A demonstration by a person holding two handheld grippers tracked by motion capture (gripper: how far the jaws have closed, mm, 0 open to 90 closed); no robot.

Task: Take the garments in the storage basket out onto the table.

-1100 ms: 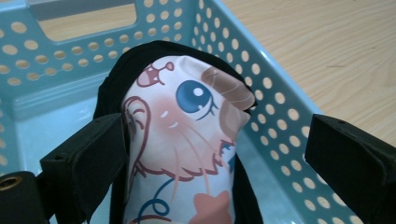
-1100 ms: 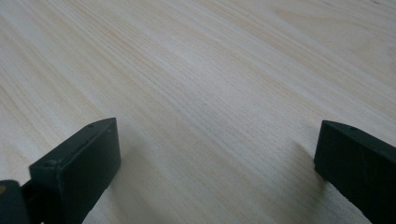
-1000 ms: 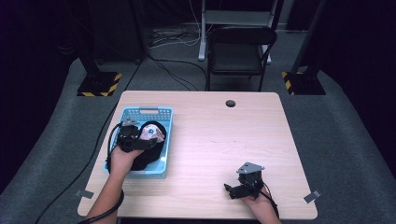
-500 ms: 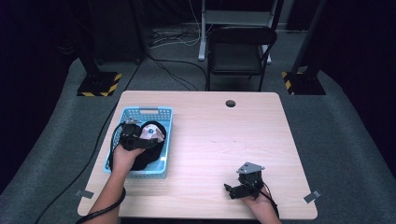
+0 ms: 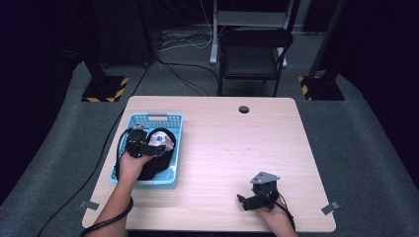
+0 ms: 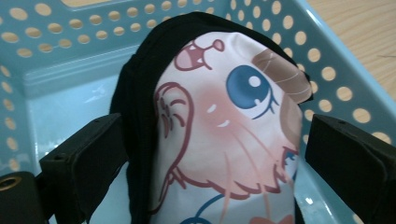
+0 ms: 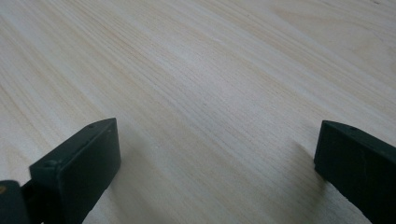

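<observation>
The left claw hangs over the blue basket at the left side of the tabletop. In the left gripper view its jaws stand wide apart, one on each side of the cloth, with a gap on the right; on the left the jaw lies close against the black edge, and whether it touches cannot be told. Nothing is clamped.

The cloth lies inside the basket, bunched up and rising toward the far wall. It is black fabric with a pale printed panel on top. The print shows a cartoon figure: a large blue eye with white highlights, a pink blush, brown outlines of an ear or curl, an open red mouth near the upper edge, and a brown striped patch at the right. Blue line work and an orange shape show at the bottom edge of the print. The black fabric frames the panel along its left and top sides. In the high view the cloth covers much of the basket floor, black part nearer the person, pale part toward the far right.

The basket has perforated walls and a smooth, glossy floor.

The right claw sits low over bare wood near the front right of the tabletop, well apart from the basket. Its jaws are spread wide and hold nothing.
</observation>
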